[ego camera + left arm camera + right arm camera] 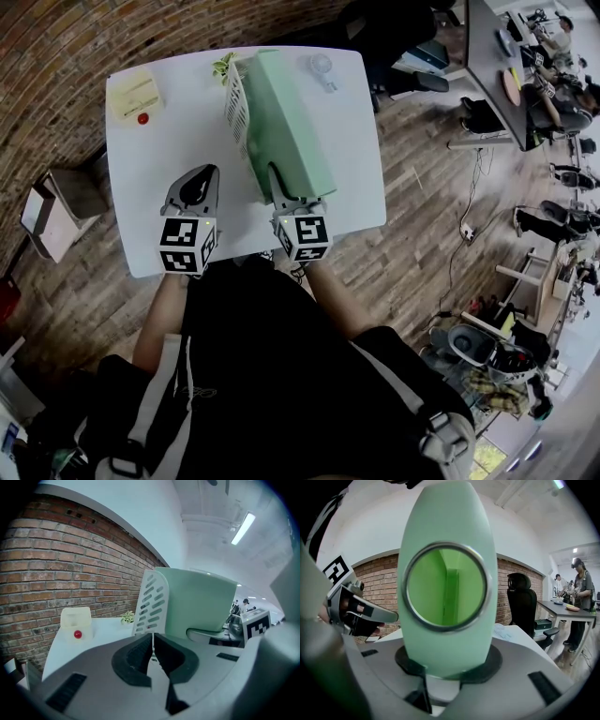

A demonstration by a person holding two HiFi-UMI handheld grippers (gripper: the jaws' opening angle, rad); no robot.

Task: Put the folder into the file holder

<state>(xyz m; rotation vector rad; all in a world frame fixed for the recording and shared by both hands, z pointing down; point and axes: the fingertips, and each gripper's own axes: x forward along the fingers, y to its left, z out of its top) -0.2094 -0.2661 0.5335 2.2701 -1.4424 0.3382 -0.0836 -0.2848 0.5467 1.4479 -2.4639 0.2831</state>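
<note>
Wooden floor (422, 187) and a brick wall (56, 84) frame one white surface (141, 187), and on it we count one of each thing; one mint-green folder (295, 131), one white file holder (238, 111) with slotted walls, one small potted plant (223, 66), one pale yellowish box (134, 94) with one red ball (142, 118) at its front edge. We count two claws, each with one marker cube, and the only print we can make out is the black-and-white square pattern on those cubes (187, 246).

Our right claw (281, 187) is clamped on the near end of the folder, its dark pads pressed against both sides of the spine; in the right gripper view the spine fills the middle, with one round metal-ringed hole (446, 587) in it. The folder stands upright on its edge, its left face against the holder's slotted wall; we cannot tell how far inside it sits.

Our left claw (206, 173) hovers just left of the folder with its jaws closed together and nothing between them. One black office chair (522, 602) stands beyond the surface.
</note>
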